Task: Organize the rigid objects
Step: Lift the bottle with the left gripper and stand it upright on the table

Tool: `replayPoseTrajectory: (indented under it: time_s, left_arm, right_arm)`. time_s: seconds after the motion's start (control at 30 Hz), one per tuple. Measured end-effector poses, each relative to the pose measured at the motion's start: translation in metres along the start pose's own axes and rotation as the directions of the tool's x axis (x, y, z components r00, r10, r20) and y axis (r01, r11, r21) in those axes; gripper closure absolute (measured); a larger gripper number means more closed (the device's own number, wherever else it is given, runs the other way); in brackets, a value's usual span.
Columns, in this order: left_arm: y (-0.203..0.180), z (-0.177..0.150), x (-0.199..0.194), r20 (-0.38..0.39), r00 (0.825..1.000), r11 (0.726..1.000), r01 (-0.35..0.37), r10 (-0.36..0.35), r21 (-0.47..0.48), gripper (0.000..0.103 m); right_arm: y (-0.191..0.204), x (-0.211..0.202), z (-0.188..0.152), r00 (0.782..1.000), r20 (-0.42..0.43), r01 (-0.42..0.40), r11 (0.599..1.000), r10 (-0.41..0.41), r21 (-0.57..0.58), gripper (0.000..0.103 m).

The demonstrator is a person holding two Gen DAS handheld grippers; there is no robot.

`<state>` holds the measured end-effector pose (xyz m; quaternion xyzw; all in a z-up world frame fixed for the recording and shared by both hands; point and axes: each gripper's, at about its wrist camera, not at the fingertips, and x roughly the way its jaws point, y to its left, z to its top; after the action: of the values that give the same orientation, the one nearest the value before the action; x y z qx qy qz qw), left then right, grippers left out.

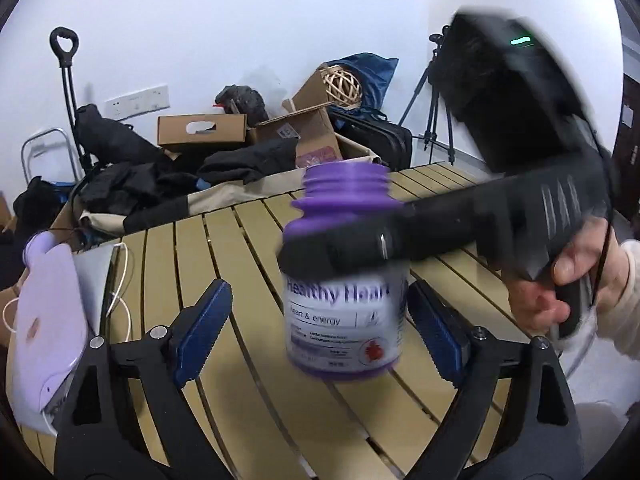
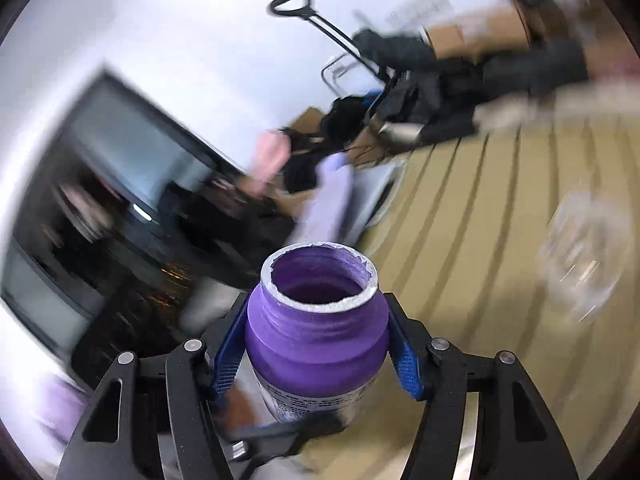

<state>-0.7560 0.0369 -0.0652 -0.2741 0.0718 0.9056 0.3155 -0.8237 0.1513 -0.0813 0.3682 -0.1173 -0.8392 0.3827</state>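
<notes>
Between left tool [image 1: 312, 316] pads, purple bottle [image 1: 344, 280] in right tool [image 2: 316, 356]

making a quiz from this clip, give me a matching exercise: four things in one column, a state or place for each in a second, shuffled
Things:
1. bottle
2. left gripper
3. right gripper
4. box

States or places:
A. open, fingers either side of the bottle, not touching
B. uncapped, purple, tilted above the table
C. behind the table, in the clutter by the wall
D. shut on the bottle's shoulder

Pairs: 1-B, 2-A, 3-D, 4-C
</notes>
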Motion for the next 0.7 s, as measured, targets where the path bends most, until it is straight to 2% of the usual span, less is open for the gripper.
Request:
replayPoseTrajectory:
  time_s: [0.03, 0.07, 0.1, 0.13, 0.23, 0.33, 0.47, 0.63, 0.7]
  left_arm:
    - [0.004, 0.0, 0.004, 0.004, 1.0, 1.0, 0.022, -0.022, -0.011, 0.018]
    - [0.003, -0.002, 0.005, 0.007, 0.999, 0.999, 0.035, -0.035, -0.016, 0.025]
    - [0.003, -0.001, 0.009, 0.01, 0.999, 0.999, 0.048, -0.048, -0.012, 0.031]
    - [0.0, -0.001, 0.011, 0.014, 0.998, 0.998, 0.055, -0.055, -0.002, 0.042]
    - [-0.002, 0.0, 0.018, 0.057, 0.998, 1.0, 0.014, -0.015, 0.013, 0.043]
    - [0.009, 0.008, 0.033, 0.053, 0.999, 1.0, -0.01, 0.01, 0.0, 0.043]
    - [0.031, 0.019, 0.055, 0.032, 0.999, 0.998, -0.03, 0.031, -0.054, 0.043]
    - [0.051, 0.02, 0.085, -0.009, 0.998, 0.993, -0.056, 0.055, -0.102, 0.043]
    - [0.05, 0.011, 0.096, -0.038, 0.998, 0.992, -0.058, 0.054, -0.115, 0.043]
  right_arm:
    - [0.016, 0.001, -0.001, 0.997, 0.01, 0.078, 0.988, -0.078, -0.133, 0.036]
    - [0.026, 0.002, -0.003, 0.993, 0.023, 0.115, 0.969, -0.112, -0.22, 0.036]
    - [0.036, 0.004, -0.004, 0.991, 0.035, 0.134, 0.948, -0.129, -0.29, 0.036]
    - [0.043, 0.007, -0.004, 0.991, 0.037, 0.133, 0.93, -0.128, -0.342, 0.036]
    - [0.054, 0.017, -0.001, 0.984, 0.046, 0.171, 0.861, -0.17, -0.48, 0.036]
    - [0.051, 0.03, 0.01, 0.979, 0.031, 0.184, 0.808, -0.201, -0.56, 0.036]
    - [0.025, 0.052, 0.039, 0.983, -0.033, 0.135, 0.827, -0.183, -0.545, 0.035]
    - [-0.005, 0.078, 0.051, 0.979, -0.083, 0.111, 0.831, -0.185, -0.545, 0.035]
    - [-0.02, 0.085, 0.05, 0.977, -0.107, 0.105, 0.856, -0.183, -0.507, 0.035]
